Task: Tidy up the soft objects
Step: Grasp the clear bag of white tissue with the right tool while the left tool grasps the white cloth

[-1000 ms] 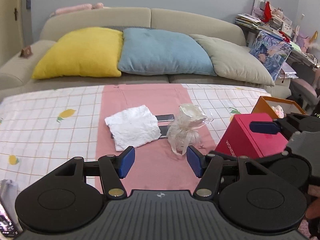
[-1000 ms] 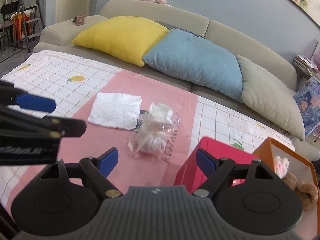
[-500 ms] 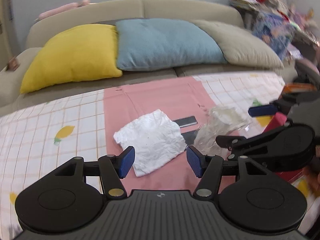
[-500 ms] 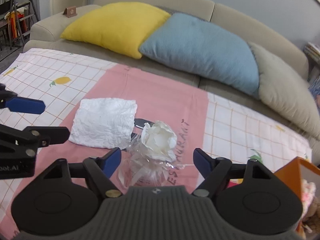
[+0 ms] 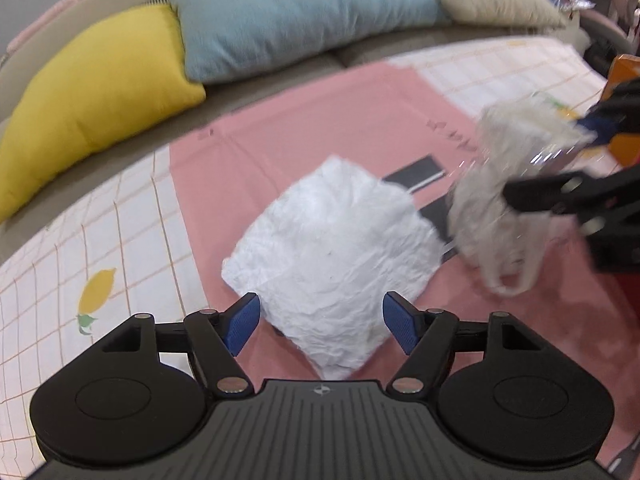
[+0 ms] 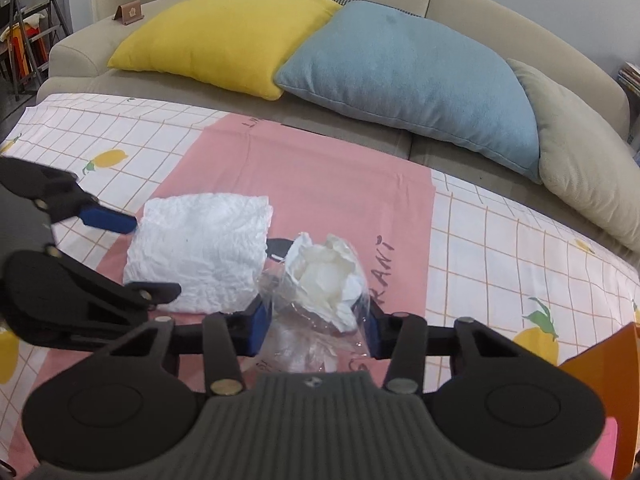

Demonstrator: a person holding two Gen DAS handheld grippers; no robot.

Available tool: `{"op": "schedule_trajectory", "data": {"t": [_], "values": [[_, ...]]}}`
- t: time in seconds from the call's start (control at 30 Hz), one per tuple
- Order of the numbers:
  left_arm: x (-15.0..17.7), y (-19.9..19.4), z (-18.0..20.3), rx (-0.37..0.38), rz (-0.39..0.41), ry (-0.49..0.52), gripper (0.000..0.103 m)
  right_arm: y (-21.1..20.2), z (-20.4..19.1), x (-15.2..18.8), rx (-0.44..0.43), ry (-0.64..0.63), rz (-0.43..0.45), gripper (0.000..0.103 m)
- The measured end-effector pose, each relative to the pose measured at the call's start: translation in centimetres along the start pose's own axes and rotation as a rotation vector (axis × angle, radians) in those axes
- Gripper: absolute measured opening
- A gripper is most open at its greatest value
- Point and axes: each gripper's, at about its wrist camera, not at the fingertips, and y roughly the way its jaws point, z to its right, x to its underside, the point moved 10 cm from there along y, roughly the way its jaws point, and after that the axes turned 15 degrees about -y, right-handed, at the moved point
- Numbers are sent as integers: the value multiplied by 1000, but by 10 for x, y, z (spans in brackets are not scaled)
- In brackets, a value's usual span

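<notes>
Two grippers had both dropped closer to the table than a second before. The left gripper [image 5: 321,328], which had hung back over the pink runner, now straddled the near corner of the crumpled white paper towel [image 5: 332,256] lying flat on that runner; its blue pads stood wide apart on either side of the sheet without touching it, and the jaws were opening further, with nothing held. The right gripper [image 6: 316,328], earlier wide open and well short of its target, now had the clear plastic bag stuffed with white tissue [image 6: 324,276] between its fingers; its jaws were closing, and the blue pads seemed to press on the crinkled film on both sides, though the clear film made the contact hard to judge. In the left wrist view that bag [image 5: 516,184] was blurred, just beside the towel's right edge. Part of a flat black rectangular object [image 5: 416,170] lay under the towel and bag. The pink runner [image 6: 320,184] lay over a white checked tablecloth with lemon prints [image 6: 500,248]. An orange box [image 6: 600,364] showed at the lower right. Behind the table stood a beige sofa [image 6: 500,4] with a yellow cushion [image 6: 224,36], a blue cushion [image 6: 408,76] and a beige cushion [image 6: 580,152].
</notes>
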Motion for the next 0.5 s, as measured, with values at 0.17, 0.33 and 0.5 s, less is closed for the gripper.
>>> {"op": "schedule_trajectory", "data": {"t": [0.17, 0.33, 0.5], "values": [[-1, 10, -4, 14, 0, -66, 88, 2, 2, -2, -19, 15, -8, 45], [-2, 16, -9, 59, -10, -197, 83, 1, -2, -1, -12, 4, -7, 45], [-4, 11, 11, 70, 4, -179, 29, 3, -7, 0, 1, -23, -28, 45]]}}
